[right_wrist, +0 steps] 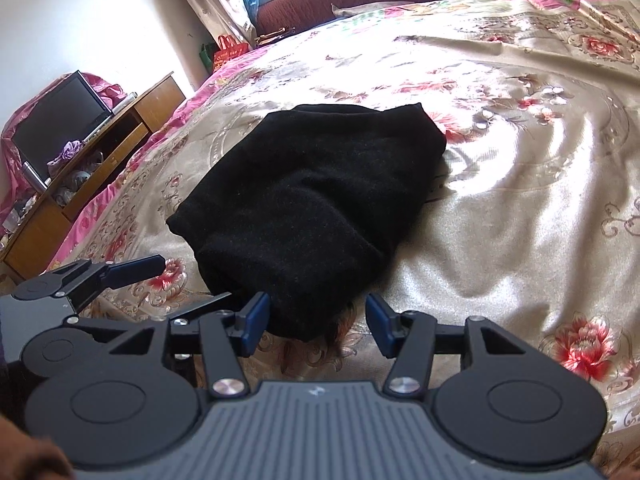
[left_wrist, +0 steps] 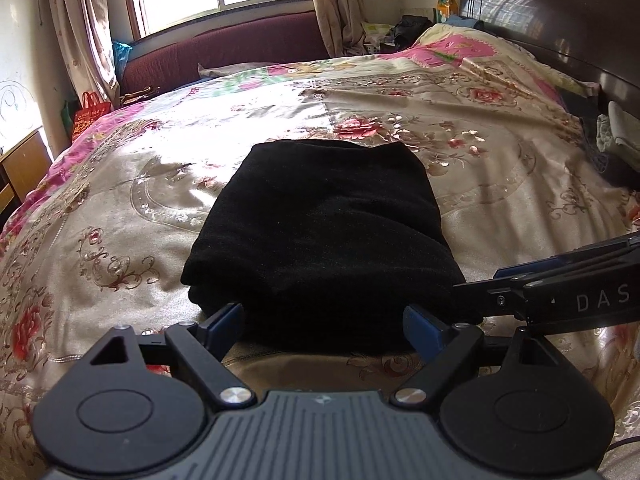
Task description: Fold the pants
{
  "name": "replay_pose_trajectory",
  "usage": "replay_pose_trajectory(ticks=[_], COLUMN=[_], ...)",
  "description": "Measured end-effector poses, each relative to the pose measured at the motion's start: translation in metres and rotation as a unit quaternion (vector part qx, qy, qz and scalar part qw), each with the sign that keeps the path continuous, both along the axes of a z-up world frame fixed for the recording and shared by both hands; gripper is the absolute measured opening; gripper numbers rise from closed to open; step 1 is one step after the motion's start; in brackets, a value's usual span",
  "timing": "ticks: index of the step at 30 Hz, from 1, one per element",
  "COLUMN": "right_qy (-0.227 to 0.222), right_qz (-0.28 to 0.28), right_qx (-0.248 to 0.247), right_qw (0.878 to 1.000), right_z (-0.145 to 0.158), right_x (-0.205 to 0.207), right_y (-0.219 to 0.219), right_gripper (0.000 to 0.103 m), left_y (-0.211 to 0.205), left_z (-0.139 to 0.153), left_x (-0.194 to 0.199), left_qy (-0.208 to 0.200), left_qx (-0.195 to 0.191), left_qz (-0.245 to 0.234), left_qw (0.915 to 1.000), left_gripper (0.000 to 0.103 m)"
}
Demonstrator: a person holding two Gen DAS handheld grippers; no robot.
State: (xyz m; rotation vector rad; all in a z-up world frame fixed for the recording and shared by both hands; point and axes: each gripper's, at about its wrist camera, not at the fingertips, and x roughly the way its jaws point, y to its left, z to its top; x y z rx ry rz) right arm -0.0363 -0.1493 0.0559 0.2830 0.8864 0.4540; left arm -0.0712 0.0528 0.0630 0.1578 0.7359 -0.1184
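The black pants [left_wrist: 320,232] lie folded into a thick, compact bundle on the floral satin bedspread [left_wrist: 500,200]. My left gripper [left_wrist: 324,326] stands open at the bundle's near edge, its blue pads [left_wrist: 226,322] spread wide on either side without pressing the cloth. In the right wrist view the pants [right_wrist: 312,200] stretch away from me, and my right gripper [right_wrist: 318,318] is open with the bundle's near end between its pads, a gap showing on the right side. The right gripper [left_wrist: 480,282] also reaches in from the right in the left wrist view. The left gripper [right_wrist: 196,278] shows at the lower left.
A dark wooden headboard [left_wrist: 560,20] closes the right end of the bed, with loose clothes [left_wrist: 616,132] beside it. A maroon bench [left_wrist: 240,52] runs under the window. A wooden cabinet with a dark screen [right_wrist: 60,120] stands left of the bed.
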Motion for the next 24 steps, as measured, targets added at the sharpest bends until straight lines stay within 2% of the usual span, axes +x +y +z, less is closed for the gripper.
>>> replay_pose_trajectory(ticks=[24], right_qy=[0.011], right_qz=[0.001], right_qx=[0.008], right_qw=[1.000], right_z=[-0.008], right_x=[-0.008], right_y=[-0.001], right_gripper=[0.057], left_y=[-0.018], left_z=[-0.007], left_x=[-0.008], left_qy=[-0.003], left_qx=[0.031], left_qz=[0.002], left_qw=[0.9995], left_gripper=[0.103])
